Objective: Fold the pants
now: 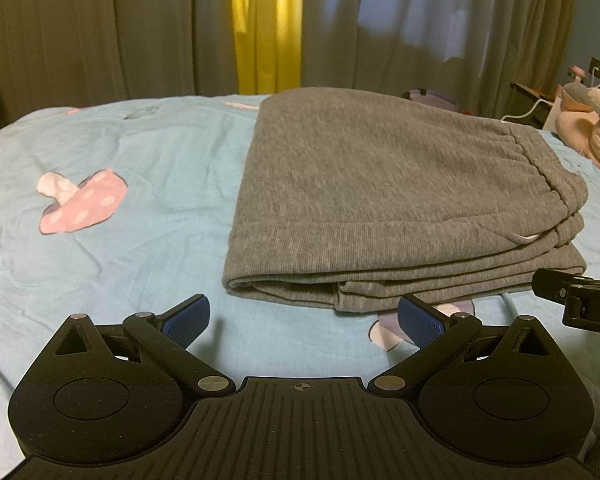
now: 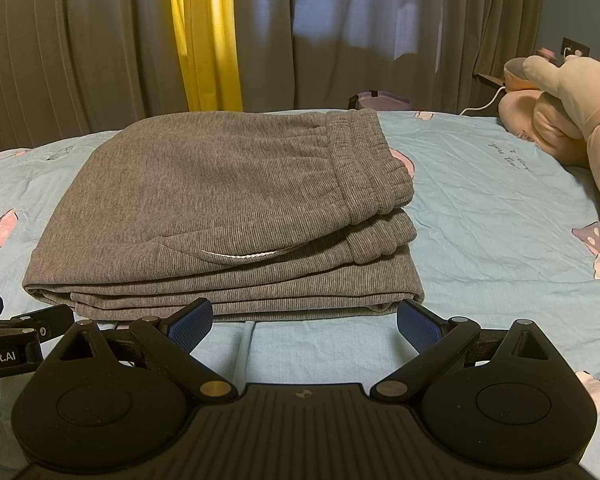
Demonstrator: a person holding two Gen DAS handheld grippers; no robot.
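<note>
Pants (image 1: pixel 384 200): lying folded, mid-frame on the bedsheet (image 1: pixel 132 264) | left gripper (image 1: pixel 304 320): we are holding it released, just below the stack | right gripper (image 2: pixel 304 324): likewise spread, empty, beneath the pants' near edge.

Mushroom-print bedsheet (image 2: pixel 480 208), plush toy (image 2: pixel 568 112), curtains (image 2: pixel 100 40)

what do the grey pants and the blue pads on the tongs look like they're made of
Grey pants: apparently a soft knit, sweatshirt-like fabric with a matte finish; fine ribbing and a gathered elastic waistband show. Blue pads on the right tongs: probably rubber or textured plastic, judging by the dotted grip pattern; I can't tell which.
</note>
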